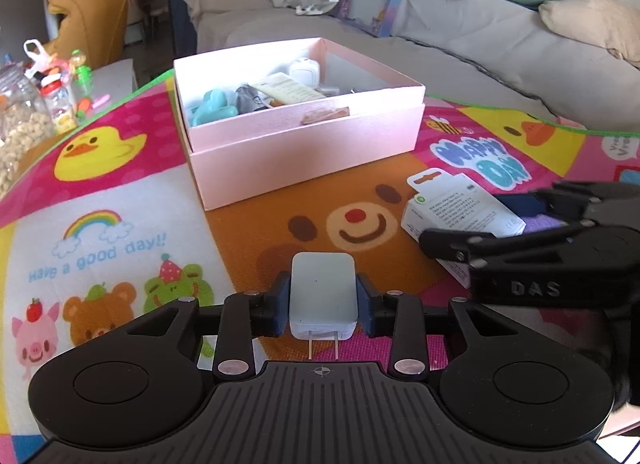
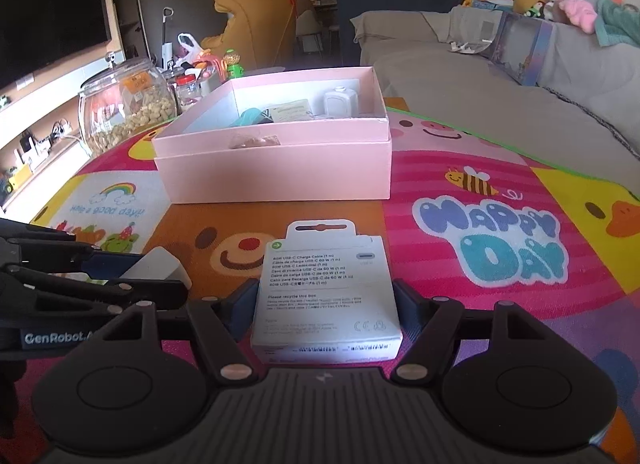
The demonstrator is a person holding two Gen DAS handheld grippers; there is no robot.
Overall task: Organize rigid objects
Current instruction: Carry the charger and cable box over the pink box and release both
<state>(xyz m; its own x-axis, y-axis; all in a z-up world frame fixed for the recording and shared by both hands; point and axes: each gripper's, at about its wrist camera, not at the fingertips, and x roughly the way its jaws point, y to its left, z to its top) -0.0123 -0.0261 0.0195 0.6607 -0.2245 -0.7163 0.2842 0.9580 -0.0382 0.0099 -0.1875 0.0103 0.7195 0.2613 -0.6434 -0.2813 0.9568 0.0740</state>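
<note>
Living room, grey sofa [image 1: 460,51] behind — bench under a glossy cartoon mat [image 1: 120,183] reading "HAPPY DAY". Open pink cardboard box [image 1: 304,147] mid-mat. Left tool [image 1: 323,298] pinches a smooth white plug adapter [image 1: 323,288]; right tool [image 2: 326,304] clasps a white carton [image 2: 326,288] — "60W USB-C Charge Cable".

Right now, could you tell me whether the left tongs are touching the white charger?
Touching. The left wrist view shows the left tongs with both pads pressed against the sides of the white charger, no gap visible.
</note>
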